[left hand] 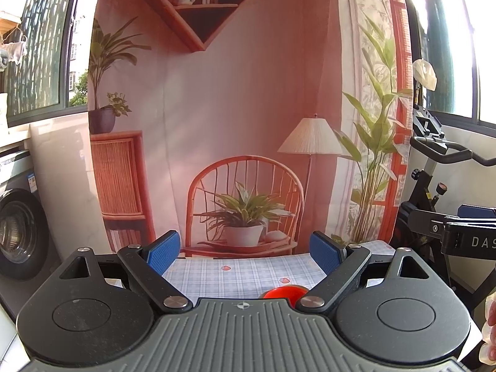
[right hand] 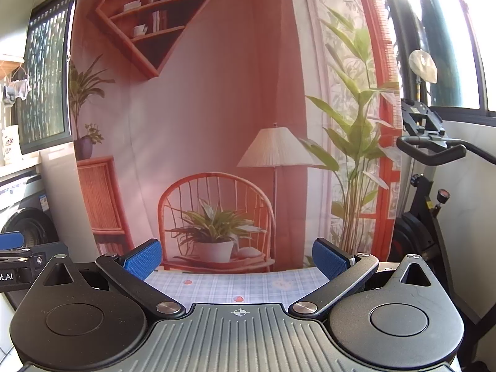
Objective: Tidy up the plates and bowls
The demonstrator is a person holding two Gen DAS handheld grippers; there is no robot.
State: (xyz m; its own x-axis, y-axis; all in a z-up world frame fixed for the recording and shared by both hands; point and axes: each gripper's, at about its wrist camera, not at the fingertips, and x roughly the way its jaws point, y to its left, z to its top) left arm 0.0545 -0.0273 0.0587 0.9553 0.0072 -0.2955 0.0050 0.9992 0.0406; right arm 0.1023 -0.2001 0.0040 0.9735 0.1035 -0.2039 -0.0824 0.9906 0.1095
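In the left wrist view my left gripper (left hand: pixel 245 252) is open and empty, held above the table with the checked blue cloth (left hand: pixel 235 276). The rim of a red bowl (left hand: pixel 283 292) peeks out just above the gripper body, low between the blue fingers (left hand: pixel 164 252). In the right wrist view my right gripper (right hand: pixel 237 259) is open and empty above the same cloth (right hand: pixel 223 288). No plate or bowl shows in that view. The left gripper's side (right hand: pixel 18 260) shows at the left edge there.
A printed backdrop of a room hangs behind the table's far edge (left hand: pixel 248 108). A washing machine (left hand: pixel 18 232) stands to the left. An exercise bike (left hand: pixel 440 186) stands to the right, also in the right wrist view (right hand: pixel 427 192).
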